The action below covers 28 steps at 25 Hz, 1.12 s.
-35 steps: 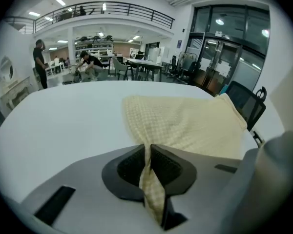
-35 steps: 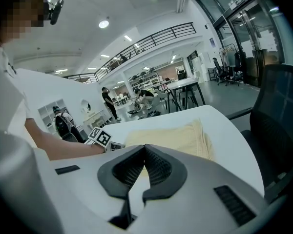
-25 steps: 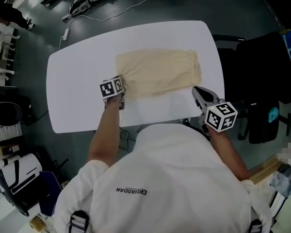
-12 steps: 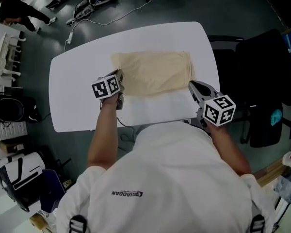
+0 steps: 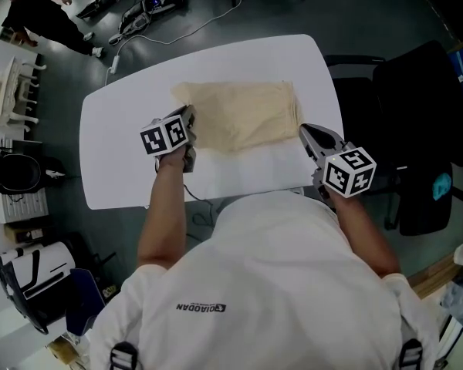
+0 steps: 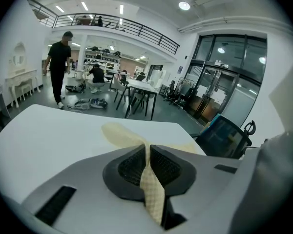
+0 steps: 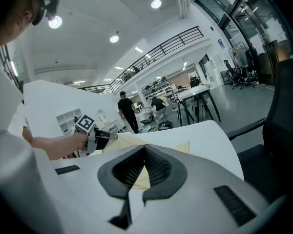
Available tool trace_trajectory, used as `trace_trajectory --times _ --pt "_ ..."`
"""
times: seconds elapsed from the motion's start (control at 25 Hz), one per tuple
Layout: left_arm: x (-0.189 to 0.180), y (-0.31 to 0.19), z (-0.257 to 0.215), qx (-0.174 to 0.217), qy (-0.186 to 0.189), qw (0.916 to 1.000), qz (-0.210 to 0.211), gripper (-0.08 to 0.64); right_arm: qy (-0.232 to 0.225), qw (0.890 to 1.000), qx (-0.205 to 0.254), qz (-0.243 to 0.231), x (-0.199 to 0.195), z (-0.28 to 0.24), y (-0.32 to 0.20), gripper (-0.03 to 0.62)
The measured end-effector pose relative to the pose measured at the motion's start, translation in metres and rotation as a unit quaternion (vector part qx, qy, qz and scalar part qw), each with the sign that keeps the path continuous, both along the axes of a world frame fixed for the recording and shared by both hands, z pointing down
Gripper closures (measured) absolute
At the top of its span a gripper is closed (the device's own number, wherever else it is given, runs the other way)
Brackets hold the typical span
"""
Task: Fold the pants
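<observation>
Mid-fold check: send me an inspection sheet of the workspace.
Surface: white table, holding only the pants.
Job's things: beige pants, spread across the table's middle.
Clutter: nothing seen.
Grippers: left gripper jaws shut on the pants' left end, cloth pinched between them; right gripper jaws shut on the right end.
Cables: cable on the floor beyond the table.
Surroundings: black chair at right; person standing far left.
</observation>
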<state>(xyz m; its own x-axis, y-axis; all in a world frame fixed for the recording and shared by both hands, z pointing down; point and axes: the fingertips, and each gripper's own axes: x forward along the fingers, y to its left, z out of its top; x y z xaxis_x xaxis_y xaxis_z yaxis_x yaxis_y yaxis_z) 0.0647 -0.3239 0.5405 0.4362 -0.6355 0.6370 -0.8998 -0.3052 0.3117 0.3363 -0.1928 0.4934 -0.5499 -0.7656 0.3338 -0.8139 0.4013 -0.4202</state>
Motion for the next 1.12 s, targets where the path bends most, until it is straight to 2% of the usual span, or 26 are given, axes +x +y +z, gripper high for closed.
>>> trace_trajectory --times 0.48,0.72,1.12 --pt "0.062 0.003 -0.03 0.018 -0.007 0.9989 0.043 0.508 -0.018 1.0 0.009 -0.002 0.02 -0.005 0.002 0.574" --pt "0.095 0.008 -0.04 0.017 -0.003 0.9981 0.06 0.508 -0.026 1.0 0.014 0.006 0.042 -0.007 0.001 0.574" --pt "0.164 0.015 -0.037 0.025 -0.034 0.9959 0.08 0.506 -0.037 0.999 0.011 0.003 0.071 -0.003 0.007 0.574"
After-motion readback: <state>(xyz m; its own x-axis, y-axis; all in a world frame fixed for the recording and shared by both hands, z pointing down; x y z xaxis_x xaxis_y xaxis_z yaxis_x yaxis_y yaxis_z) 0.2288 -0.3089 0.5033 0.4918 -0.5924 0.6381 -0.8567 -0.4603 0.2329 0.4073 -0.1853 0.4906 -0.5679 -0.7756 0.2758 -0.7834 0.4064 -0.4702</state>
